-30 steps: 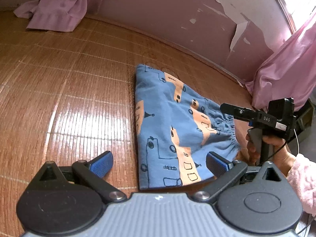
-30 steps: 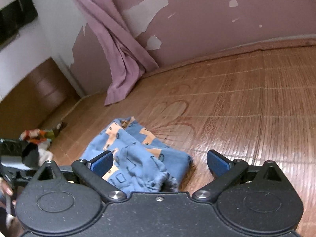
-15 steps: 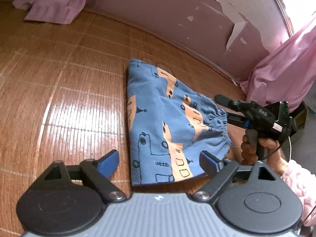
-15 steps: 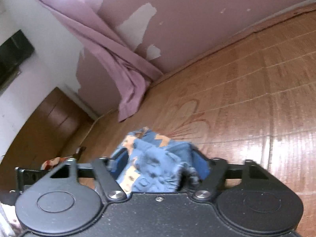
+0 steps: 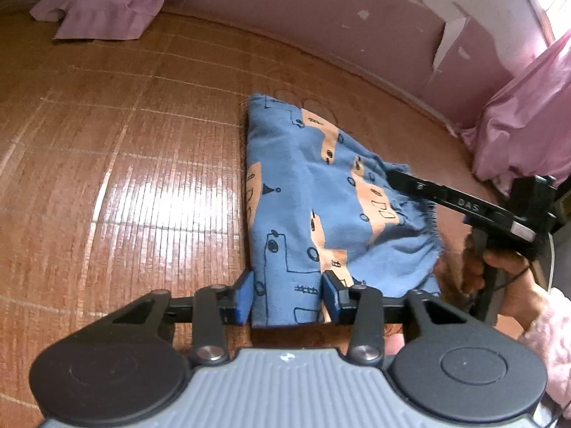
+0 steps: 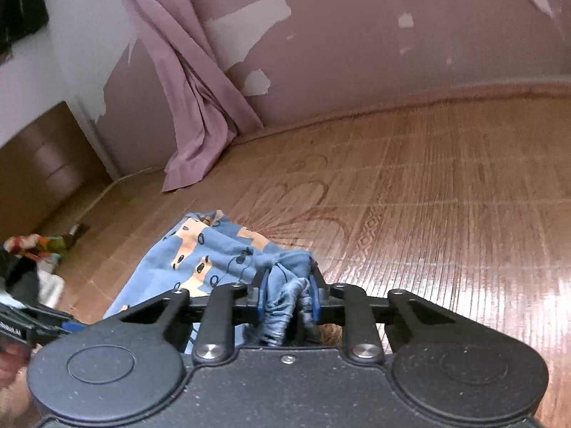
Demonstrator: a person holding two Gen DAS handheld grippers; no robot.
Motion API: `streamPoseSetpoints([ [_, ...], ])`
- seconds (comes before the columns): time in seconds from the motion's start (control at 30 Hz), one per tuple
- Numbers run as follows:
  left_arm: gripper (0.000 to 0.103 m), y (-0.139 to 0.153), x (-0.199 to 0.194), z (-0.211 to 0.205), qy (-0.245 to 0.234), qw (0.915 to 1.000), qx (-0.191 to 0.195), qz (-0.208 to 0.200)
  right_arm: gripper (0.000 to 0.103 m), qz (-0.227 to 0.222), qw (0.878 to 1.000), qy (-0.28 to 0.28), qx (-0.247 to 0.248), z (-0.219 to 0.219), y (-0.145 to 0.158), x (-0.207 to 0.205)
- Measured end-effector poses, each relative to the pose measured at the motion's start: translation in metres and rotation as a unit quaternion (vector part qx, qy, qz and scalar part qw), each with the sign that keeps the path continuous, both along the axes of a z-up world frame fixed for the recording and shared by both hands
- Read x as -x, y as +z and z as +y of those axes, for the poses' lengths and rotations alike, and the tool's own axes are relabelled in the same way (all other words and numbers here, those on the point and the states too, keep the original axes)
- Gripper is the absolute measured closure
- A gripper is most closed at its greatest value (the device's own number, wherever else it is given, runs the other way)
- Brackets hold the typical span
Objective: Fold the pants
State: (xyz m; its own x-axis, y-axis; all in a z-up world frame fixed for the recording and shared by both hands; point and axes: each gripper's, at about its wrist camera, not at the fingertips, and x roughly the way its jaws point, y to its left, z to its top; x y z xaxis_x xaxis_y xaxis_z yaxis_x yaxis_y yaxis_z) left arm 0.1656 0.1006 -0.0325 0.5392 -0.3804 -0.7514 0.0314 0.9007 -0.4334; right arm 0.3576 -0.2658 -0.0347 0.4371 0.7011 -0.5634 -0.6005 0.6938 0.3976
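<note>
Our left hand-held gripper [image 5: 287, 294] sits at the near corner of the pants [image 5: 314, 210], its blue pads on either side of the cloth; we cannot tell from the left wrist view whether they are pinching it yet. Our right hand-held gripper [image 6: 288, 294] is clenched on the gathered waistband, which bunches in folds between the pads. The pants lie doubled on the bamboo mat [image 5: 125, 178], legs pointing toward the pink wall [image 5: 321, 10], waistband nearest us.

We judge the fabric light, soft and limp: it will sag and wrinkle rather than hold a crease, and it should slide easily over the glossy mat. The elastic waistband is the thickest, surest place to take hold. The two near corners look the right pair to grasp, so the edge stays taut as we carry it over toward the leg ends.
</note>
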Motion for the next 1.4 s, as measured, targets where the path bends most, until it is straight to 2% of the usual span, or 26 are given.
streamPoseSetpoints([
  [0.13,0.074,0.008,-0.002,-0.011,0.009,0.9993,-0.036,0.002,0.082,-0.058,0.997,-0.005,0.049,0.011,0.009,0.024],
  [0.23,0.083,0.016,-0.005,-0.022,0.006,0.9981,-0.061,-0.002,0.083,-0.118,0.986,0.0,0.114,0.028,0.018,0.041],
  [0.4,0.087,0.022,-0.009,-0.027,0.004,0.9972,-0.074,-0.006,0.084,-0.231,0.952,0.019,0.2,0.056,0.029,0.068],
  [0.5,0.088,0.026,-0.01,-0.032,0.0,0.9963,-0.084,-0.017,0.084,-0.281,0.933,0.028,0.223,0.066,0.035,0.077],
  [0.67,0.089,0.037,-0.012,-0.043,-0.012,0.9933,-0.105,-0.046,0.085,-0.339,0.909,0.043,0.238,0.078,0.046,0.081],
  [0.87,0.089,0.051,-0.027,-0.043,-0.01,0.9897,-0.119,-0.078,0.085,-0.381,0.891,0.046,0.245,0.083,0.06,0.073],
  [1.07,0.09,0.073,-0.06,-0.043,-0.009,0.9829,-0.134,-0.125,0.085,-0.417,0.873,0.037,0.25,0.091,0.081,0.042],
  [1.23,0.089,0.078,-0.092,-0.039,0.011,0.9824,-0.114,-0.147,0.085,-0.425,0.868,0.025,0.255,0.096,0.091,0.003],
  [1.4,0.089,0.055,-0.124,-0.037,0.025,0.9851,-0.095,-0.141,0.085,-0.405,0.873,0.04,0.27,0.106,0.07,-0.038],
])
